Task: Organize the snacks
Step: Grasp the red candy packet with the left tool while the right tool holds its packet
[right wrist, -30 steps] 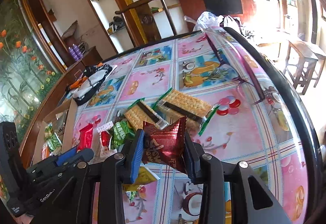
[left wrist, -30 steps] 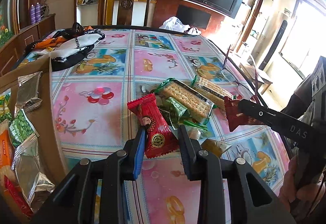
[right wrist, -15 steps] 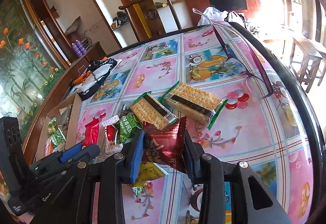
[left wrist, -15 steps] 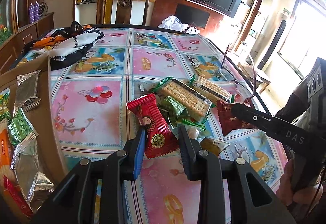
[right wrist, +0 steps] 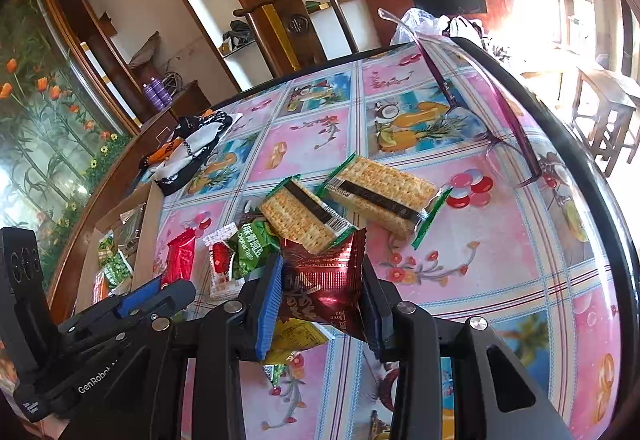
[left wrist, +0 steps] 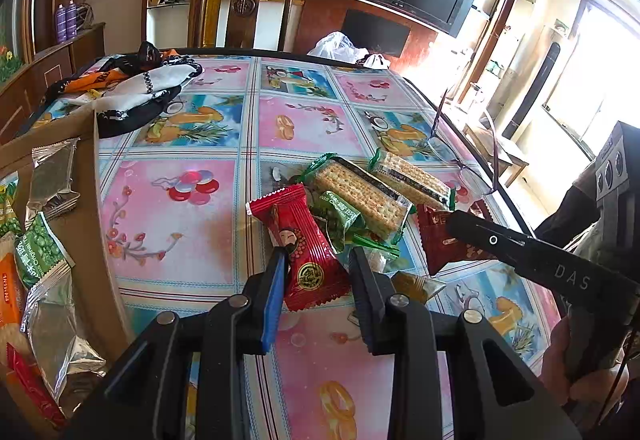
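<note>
My left gripper (left wrist: pixel 318 272) is shut on a bright red snack packet (left wrist: pixel 304 244) with a gold seal, held just above the table. My right gripper (right wrist: pixel 322 288) is shut on a dark red foil packet (right wrist: pixel 324 280), which also shows in the left wrist view (left wrist: pixel 444 240). Two cracker packs (right wrist: pixel 380 192) and green pea packets (right wrist: pixel 254 244) lie in a pile ahead of both grippers. A cardboard box (left wrist: pixel 86 200) at the left holds several snack packets (left wrist: pixel 40 252). A yellow packet (right wrist: pixel 294 338) lies under my right gripper.
The table (left wrist: pixel 304 124) has a flowered pink and blue cloth. A black, white and orange cloth bundle (left wrist: pixel 132 88) lies at the far left. Purple eyeglasses (right wrist: pixel 500 128) stand near the right edge. A wooden chair (left wrist: pixel 244 4) stands behind the table.
My right gripper with the dark red packet has moved a little lower and closer to the cracker pile. My left gripper keeps holding the bright red packet, almost still.
</note>
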A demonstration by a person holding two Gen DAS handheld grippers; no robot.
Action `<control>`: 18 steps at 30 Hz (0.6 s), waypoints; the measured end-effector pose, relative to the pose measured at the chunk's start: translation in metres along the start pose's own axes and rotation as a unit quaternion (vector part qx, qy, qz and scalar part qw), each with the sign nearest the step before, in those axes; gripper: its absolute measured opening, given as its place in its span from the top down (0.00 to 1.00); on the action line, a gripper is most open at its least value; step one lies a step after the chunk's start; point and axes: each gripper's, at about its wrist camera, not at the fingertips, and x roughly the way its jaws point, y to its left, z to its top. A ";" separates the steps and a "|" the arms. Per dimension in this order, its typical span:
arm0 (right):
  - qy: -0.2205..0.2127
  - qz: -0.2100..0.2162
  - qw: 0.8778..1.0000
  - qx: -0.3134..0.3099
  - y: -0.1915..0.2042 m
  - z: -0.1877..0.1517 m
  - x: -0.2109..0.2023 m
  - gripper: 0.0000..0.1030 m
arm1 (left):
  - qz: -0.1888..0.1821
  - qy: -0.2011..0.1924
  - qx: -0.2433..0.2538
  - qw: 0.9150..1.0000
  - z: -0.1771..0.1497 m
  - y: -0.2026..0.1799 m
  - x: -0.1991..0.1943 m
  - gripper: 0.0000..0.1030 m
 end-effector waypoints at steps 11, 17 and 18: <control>-0.002 0.010 1.000 -0.002 0.005 -0.003 -0.003 0.63 | -0.002 0.001 0.001 1.000 0.000 -0.001 0.001 0.71; -0.004 0.011 1.000 -0.003 0.006 -0.003 -0.005 0.63 | -0.006 0.001 0.001 1.000 -0.001 -0.002 0.000 0.71; -0.004 0.011 1.000 -0.003 0.006 -0.003 -0.004 0.63 | -0.006 0.001 0.002 1.000 -0.001 -0.002 0.000 0.71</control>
